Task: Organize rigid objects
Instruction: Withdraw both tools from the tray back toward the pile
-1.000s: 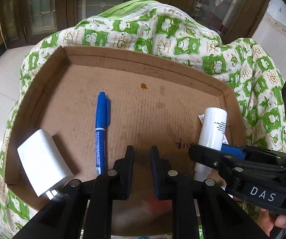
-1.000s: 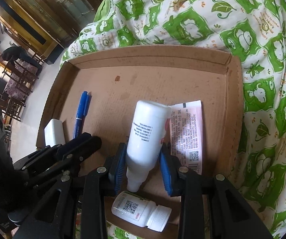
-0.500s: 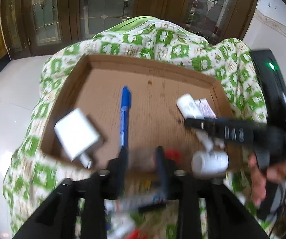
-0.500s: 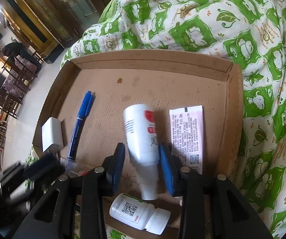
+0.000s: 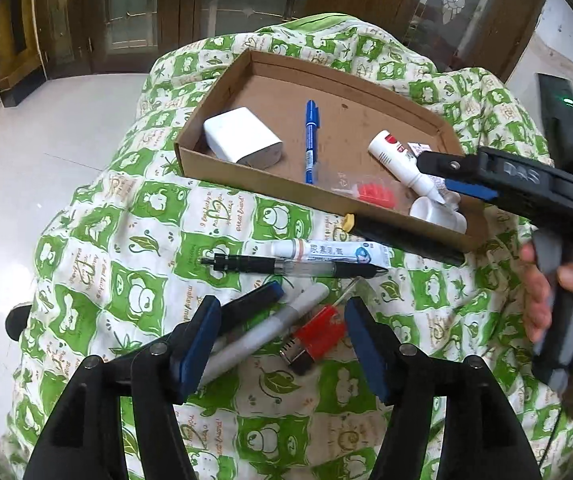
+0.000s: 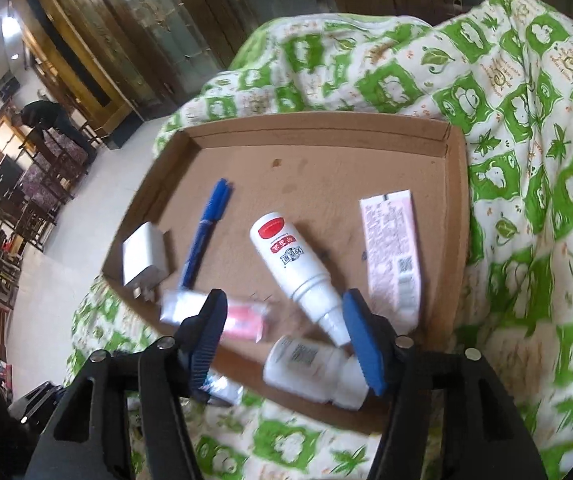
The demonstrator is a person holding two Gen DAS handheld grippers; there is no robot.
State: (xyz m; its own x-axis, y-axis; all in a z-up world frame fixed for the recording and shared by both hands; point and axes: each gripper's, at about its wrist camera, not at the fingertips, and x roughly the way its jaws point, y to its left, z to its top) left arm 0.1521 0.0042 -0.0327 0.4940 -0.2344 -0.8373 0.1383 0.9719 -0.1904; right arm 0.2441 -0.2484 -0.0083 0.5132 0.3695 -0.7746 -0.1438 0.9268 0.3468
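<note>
Your left gripper (image 5: 282, 340) hangs with fingers spread wide over the grey marker (image 5: 270, 330) and red lighter (image 5: 316, 334) on the quilt; straddle just one, squarely, before you close. Beyond them lie a black pen (image 5: 294, 267) and ointment tube (image 5: 322, 250). Farther off, your right gripper (image 6: 284, 342), also spread and empty, hovers over the white bottle (image 6: 298, 264) lying in the cardboard tray (image 6: 456, 184)

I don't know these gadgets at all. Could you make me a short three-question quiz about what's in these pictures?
1. True or false: the blue pen lies inside the box.
2. Which lies between the left gripper's open fingers: A) red lighter, B) white charger?
3. Fill in: the right gripper holds ____.

Key: 1 true; 2 A; 3 nothing, with the white bottle lying in the box.
</note>
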